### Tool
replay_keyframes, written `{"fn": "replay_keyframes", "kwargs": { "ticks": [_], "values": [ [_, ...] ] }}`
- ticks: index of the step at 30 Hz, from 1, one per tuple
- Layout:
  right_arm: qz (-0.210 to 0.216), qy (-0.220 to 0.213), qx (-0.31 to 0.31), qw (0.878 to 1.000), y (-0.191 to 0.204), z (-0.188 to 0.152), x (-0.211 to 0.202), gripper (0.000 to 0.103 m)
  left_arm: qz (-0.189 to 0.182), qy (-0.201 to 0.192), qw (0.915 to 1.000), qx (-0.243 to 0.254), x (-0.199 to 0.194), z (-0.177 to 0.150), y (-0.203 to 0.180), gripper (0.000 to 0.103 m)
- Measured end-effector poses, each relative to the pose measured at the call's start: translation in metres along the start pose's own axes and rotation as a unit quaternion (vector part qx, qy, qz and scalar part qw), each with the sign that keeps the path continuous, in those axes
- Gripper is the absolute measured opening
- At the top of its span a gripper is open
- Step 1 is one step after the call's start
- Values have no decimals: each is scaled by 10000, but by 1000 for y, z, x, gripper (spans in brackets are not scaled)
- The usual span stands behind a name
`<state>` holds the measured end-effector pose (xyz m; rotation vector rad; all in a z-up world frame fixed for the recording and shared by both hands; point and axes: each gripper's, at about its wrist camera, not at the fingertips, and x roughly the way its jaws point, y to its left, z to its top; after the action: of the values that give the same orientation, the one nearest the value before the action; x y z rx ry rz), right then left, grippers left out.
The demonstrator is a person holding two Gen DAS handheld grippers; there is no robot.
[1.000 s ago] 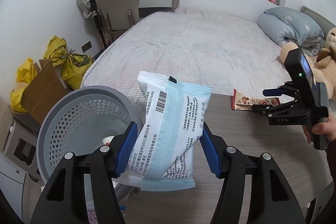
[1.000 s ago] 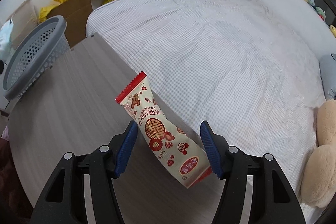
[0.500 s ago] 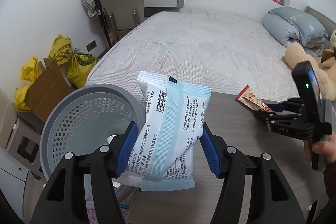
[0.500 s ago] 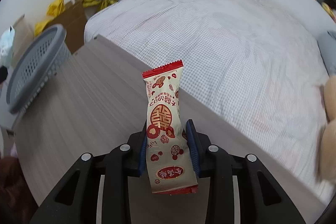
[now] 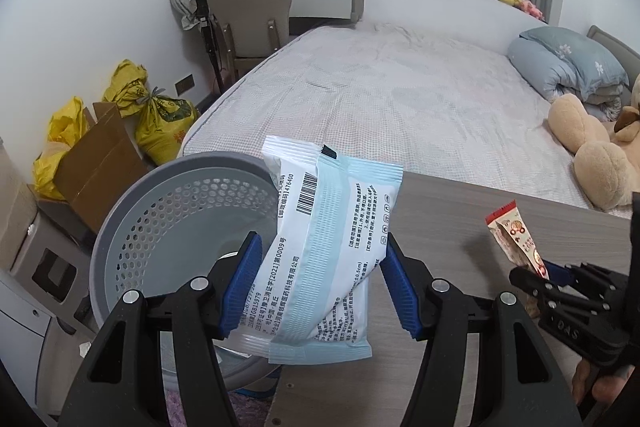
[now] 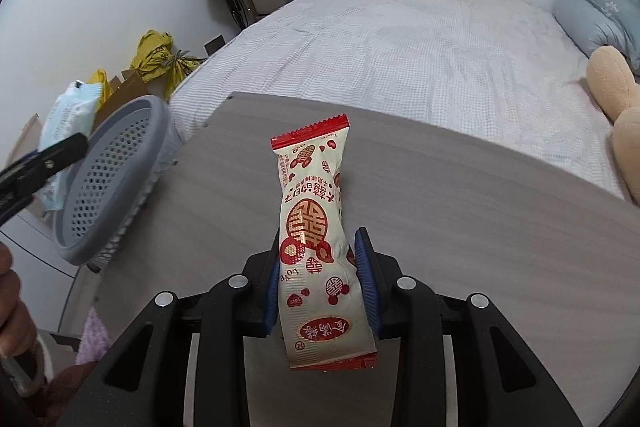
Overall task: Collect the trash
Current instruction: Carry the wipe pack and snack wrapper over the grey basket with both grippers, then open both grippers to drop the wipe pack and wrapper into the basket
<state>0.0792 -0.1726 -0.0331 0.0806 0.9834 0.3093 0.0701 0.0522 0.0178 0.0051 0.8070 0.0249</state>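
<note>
Carrying two wrappers toward the basket.

Left view: the left claw (image 5: 318,281), half open, pinches a crinkly pale-blue packet (image 5: 320,251) beside the perforated grey plastic basket (image 5: 160,227) at nine o'clock; best release squarely above its round mouth. Right view: the right claw (image 6: 320,279), narrowly closed, grips a glossy red-and-cream snack wrapper (image 6: 314,227) above the wood-grain table (image 6: 480,227); basket at nine o'clock.

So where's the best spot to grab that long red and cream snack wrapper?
Across its narrow width, low on its length, as the right gripper has it: one pad on each long edge of the snack wrapper. It is a long, flat, soft packet, so a squeeze from the sides holds it upright without crumpling it.
</note>
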Motion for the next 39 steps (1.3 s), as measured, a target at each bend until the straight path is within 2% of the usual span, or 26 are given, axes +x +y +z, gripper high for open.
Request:
{"fn": "replay_keyframes", "kwargs": {
  "ticks": [10,19,28,39],
  "values": [
    [203,-179,131,9995,70,-16,-4,32,333,53,9993,-188,-5,-19,57,59],
    [203,-213,94,9995,103,-16,1,32,540,91,9977,-407,-10,-36,113,59],
    [132,-352,-310,9988,145,9,5,33,561,156,9960,-685,0,-37,149,59],
    [464,-355,-538,9968,186,40,29,33,588,167,9956,-708,15,-21,167,59]
  ]
}}
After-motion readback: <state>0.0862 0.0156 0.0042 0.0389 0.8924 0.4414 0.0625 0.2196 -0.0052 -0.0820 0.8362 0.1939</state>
